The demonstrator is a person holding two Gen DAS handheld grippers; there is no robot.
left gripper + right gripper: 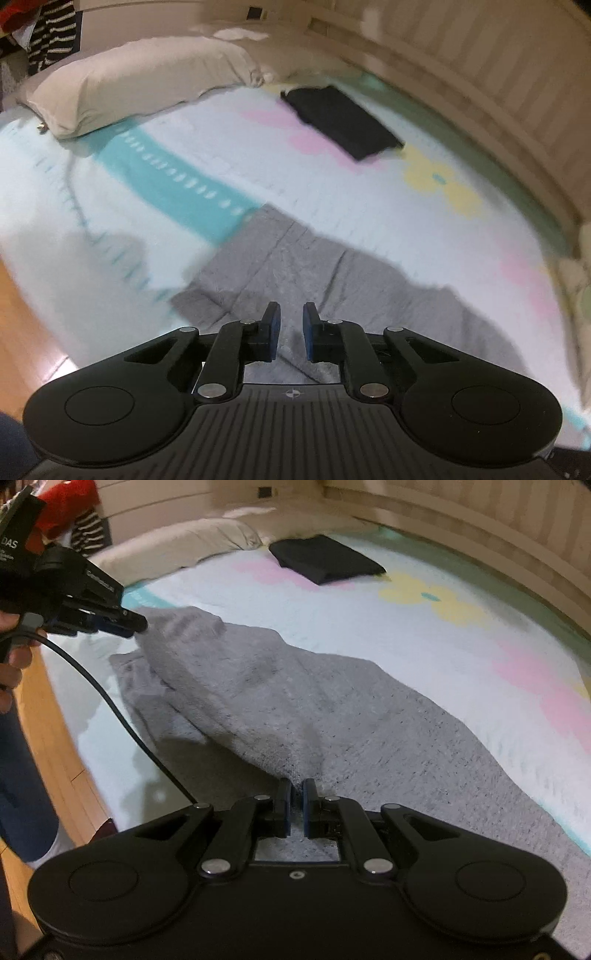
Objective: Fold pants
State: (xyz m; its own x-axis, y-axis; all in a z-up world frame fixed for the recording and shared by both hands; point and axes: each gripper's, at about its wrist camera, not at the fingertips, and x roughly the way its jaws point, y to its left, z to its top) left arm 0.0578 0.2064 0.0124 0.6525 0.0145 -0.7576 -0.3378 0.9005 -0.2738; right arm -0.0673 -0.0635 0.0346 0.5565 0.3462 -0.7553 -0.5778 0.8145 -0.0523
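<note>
Grey fleece pants point(332, 716) lie across a bed with a pastel flower sheet point(369, 627); they also show in the left wrist view point(295, 273). My right gripper point(297, 794) is shut on a pinch of the grey fabric at the near edge. My left gripper point(138, 626) holds the far end of the pants lifted off the bed, seen from the right wrist view. In its own view the left gripper point(291, 317) has a narrow gap between its blue pads point(274, 325), with grey cloth under them.
A folded black garment point(325, 563) lies at the far side of the bed, also in the left wrist view point(343, 120). A beige pillow point(136, 85) lies at the head. A striped wall point(498, 74) runs along the right. Wooden floor point(55, 716) is at the left.
</note>
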